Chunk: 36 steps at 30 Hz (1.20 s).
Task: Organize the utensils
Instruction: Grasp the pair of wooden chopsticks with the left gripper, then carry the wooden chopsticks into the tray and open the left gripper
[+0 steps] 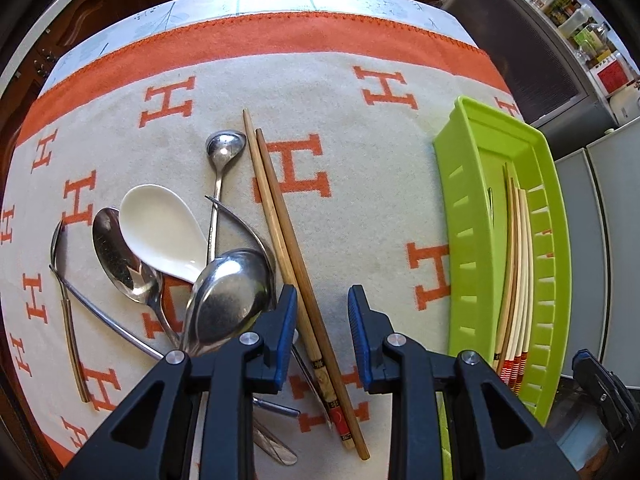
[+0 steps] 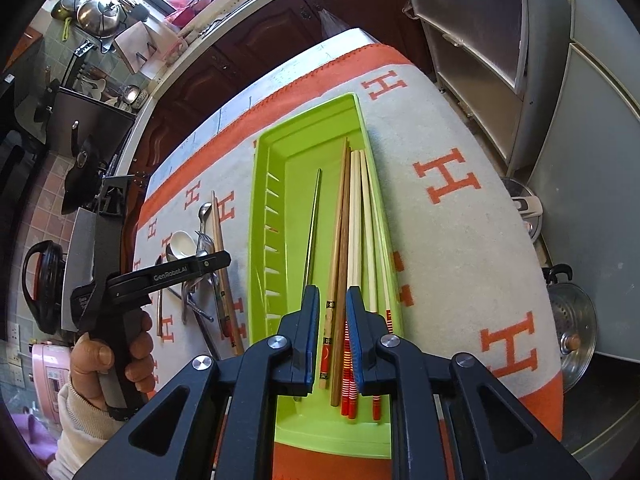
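My left gripper points down over a pair of brown chopsticks on the H-patterned cloth. Its jaws stand apart astride their decorated ends, and the pads do not press on them. Left of them lie a white ceramic spoon and several metal spoons in a loose heap. My right gripper hovers over the near end of the green tray, narrowly open with nothing gripped. Several chopsticks and a thin metal stick lie in the tray beneath it. A hand holds the left gripper.
The green tray lies along the right side of the cloth, close to the table's edge. Dark wooden cabinets stand beyond the far edge. A grey shelf unit and steel pots stand to the right.
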Available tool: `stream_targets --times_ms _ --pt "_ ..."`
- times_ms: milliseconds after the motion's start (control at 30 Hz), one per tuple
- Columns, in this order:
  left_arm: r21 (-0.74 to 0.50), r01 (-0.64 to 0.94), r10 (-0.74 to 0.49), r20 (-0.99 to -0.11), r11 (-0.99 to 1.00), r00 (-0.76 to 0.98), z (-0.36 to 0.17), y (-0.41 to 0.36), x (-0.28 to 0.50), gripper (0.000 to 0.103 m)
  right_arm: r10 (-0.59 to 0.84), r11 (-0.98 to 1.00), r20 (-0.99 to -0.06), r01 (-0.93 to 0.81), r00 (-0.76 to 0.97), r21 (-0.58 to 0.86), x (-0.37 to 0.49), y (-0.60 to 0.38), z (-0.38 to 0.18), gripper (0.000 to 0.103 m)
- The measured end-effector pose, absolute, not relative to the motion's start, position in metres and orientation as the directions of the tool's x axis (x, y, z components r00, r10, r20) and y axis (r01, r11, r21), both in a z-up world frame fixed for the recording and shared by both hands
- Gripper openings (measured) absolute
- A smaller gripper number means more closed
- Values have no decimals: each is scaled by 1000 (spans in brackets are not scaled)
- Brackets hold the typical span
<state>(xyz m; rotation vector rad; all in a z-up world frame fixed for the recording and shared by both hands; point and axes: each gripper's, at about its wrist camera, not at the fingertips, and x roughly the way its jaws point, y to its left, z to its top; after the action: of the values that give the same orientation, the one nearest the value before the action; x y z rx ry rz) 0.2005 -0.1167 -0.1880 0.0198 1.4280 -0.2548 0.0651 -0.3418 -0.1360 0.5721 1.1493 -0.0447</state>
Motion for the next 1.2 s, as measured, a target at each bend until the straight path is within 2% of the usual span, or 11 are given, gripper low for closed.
stream_targets --times_ms 233,400,733,767,800,900,1100,1200 --pt "-118 186 -136 -987 975 86 -202 -132 206 25 272 858 -865 301 421 416 67 -336 -137 14" --pt "-56 222 -79 -992 974 96 -203 -146 204 25 281 856 -866 299 414 421 68 -334 -141 14" --pt "-48 253 -63 -997 966 53 -206 -170 186 25 288 852 -867 303 407 426 69 -335 -150 14" --pt "-43 244 -59 -997 969 59 -207 -170 185 22 291 851 -866 304 406 428 69 -335 -151 14" --pt "-37 230 -54 -996 973 68 -206 -169 186 16 293 851 -867 304 404 429 70 -334 -152 14" --pt "-58 202 -75 -994 978 75 -206 -160 177 10 304 848 -866 301 398 436 71 -332 -155 14" --pt "-203 126 -213 -975 971 68 -197 -135 173 10 306 843 -861 305 406 443 71 -334 -155 14" --pt "-224 126 -236 -968 966 91 -188 -126 168 10 302 844 -861 305 409 441 70 -335 -154 14"
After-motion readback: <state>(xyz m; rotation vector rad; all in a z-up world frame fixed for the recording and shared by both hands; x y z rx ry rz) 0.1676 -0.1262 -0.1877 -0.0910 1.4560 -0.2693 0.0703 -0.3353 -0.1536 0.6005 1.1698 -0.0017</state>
